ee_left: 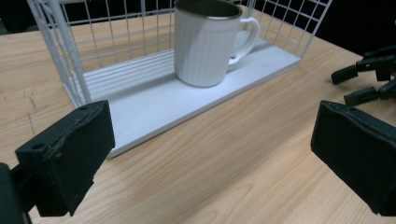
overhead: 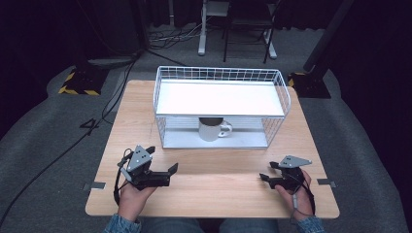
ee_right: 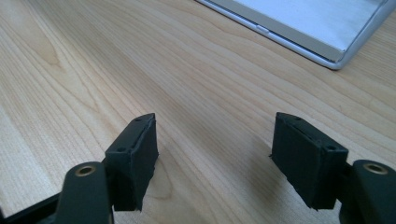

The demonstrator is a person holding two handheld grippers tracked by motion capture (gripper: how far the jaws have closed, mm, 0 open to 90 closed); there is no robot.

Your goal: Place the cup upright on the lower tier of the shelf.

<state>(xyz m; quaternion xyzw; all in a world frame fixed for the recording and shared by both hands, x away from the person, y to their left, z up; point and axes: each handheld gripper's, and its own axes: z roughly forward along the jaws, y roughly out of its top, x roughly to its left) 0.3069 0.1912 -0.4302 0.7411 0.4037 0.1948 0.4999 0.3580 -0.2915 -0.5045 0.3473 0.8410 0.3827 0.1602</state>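
I saw the white mug [overhead: 212,129] standing upright on the lower shelf of the wire rack [overhead: 160,87]; my left gripper [overhead: 163,162] hung wide open and empty near it; my right gripper [overhead: 266,171] gaped, holding nothing, over the table [overhead: 218,189].

A wooden table [overhead: 214,182] carries a white wire rack [overhead: 221,104] along its far edge; a white mug [overhead: 212,129] stands on the rack's bottom shelf
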